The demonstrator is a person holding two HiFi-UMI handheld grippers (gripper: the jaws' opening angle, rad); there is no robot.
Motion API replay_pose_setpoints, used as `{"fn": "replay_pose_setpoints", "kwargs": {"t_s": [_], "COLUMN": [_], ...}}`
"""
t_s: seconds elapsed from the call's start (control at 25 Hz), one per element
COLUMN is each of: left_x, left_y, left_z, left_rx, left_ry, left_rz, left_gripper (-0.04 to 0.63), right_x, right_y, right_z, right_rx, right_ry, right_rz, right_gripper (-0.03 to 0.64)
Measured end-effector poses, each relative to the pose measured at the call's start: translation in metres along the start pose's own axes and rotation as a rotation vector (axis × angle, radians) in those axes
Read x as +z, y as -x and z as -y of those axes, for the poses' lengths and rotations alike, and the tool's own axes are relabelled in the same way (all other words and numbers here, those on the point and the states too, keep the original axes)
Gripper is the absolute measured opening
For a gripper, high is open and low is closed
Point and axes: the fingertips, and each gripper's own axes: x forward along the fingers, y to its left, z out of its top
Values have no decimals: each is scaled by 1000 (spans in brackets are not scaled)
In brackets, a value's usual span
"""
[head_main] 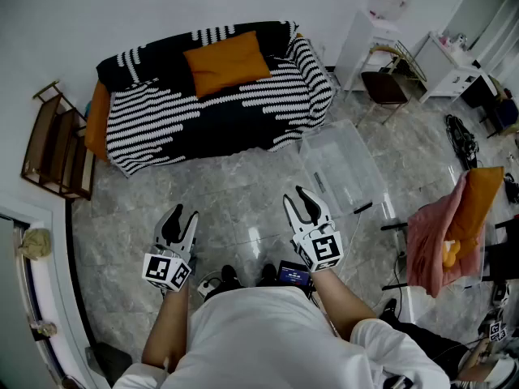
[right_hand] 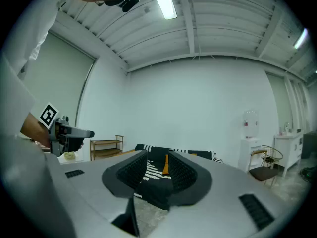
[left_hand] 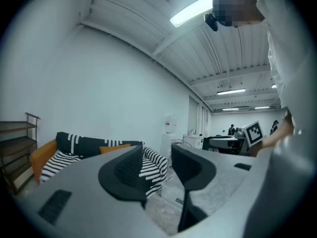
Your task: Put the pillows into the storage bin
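The person stands with both forearms held out in front and both grippers pointing level toward the sofa. The left gripper (head_main: 180, 217) has its jaws apart with nothing between them; through the gap, its own view shows only the striped end of the sofa and the floor. The right gripper (head_main: 306, 201) is also parted and empty, a little further forward than the left in the head view, with the middle of the sofa showing between its jaws. Neither gripper touches anything.

The floor (head_main: 235, 197) is grey, marble-patterned tile with a slight shine. Against the white wall stands the sofa (head_main: 243, 108) under a black-and-white striped cover. An orange pillow (head_main: 227, 61) leans on its backrest near the middle of the seat. A second orange shape (head_main: 97, 120) sits at the sofa's left end; it looks like another pillow, though the cover hides much of it.

The storage bin (head_main: 345, 168), clear plastic, stands on the floor just beside the sofa's right end, ahead and to the right of the right gripper.

A wooden shelf (head_main: 53, 144) stands along the left wall. Behind the bin are a white water dispenser (head_main: 388, 2) and a chair (head_main: 385, 86). At the far right a pink cloth (head_main: 438, 237) hangs over a rack.
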Motion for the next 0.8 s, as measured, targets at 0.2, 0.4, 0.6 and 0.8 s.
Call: {"fn": "replay_pose_setpoints", "kwargs": {"t_s": [0.2, 0.4, 0.6, 0.8], "left_x": [1, 3, -1, -2], "left_y": [7, 5, -2, -13], "left_z": [1, 16, 32, 49], "left_rx": [35, 38, 32, 30], "left_ry": [-6, 8, 14, 18], "left_rz": [7, 23, 28, 32], "left_gripper": [178, 178, 177, 177], "right_x": [-2, -6, -8, -10], "right_y": [12, 28, 41, 50], "right_z": [0, 10, 21, 37], "right_rx": [-10, -6, 2, 3], "right_ry": [-20, -35, -52, -57], "right_rz": [7, 19, 42, 43], "right_gripper": [153, 153, 155, 155]}}
